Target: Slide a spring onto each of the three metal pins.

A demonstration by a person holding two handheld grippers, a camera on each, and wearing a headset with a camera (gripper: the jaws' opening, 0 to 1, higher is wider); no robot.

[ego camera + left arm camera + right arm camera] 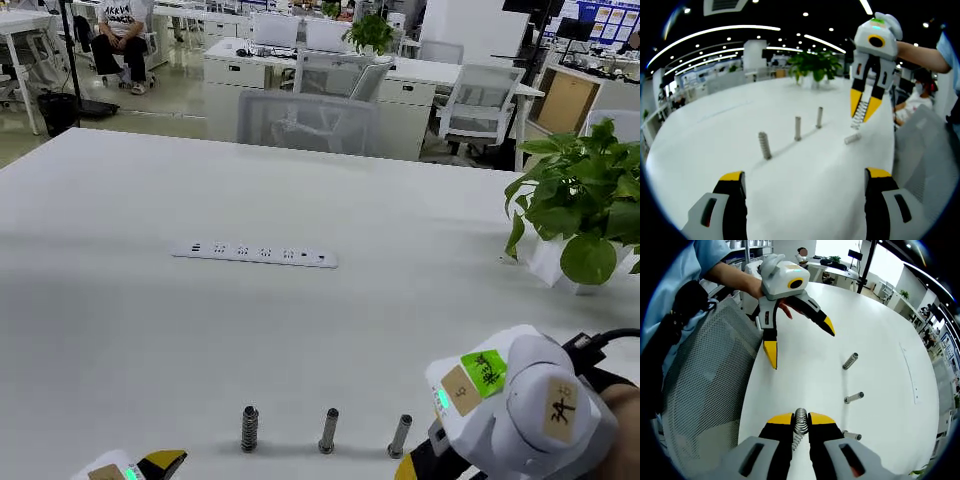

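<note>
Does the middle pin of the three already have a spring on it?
No, in the head view the middle pin stands bare, while a spring sits on the leftmost pin.

**Three views, one row of pins**

The head view looks forward and down from the near edge of the white table, with the three pins at its bottom edge. The left gripper view sits low over the table and faces along the pins toward the plant, with the right gripper close by. The right gripper view, rolled, faces the left gripper. All three views share the pins.
</note>
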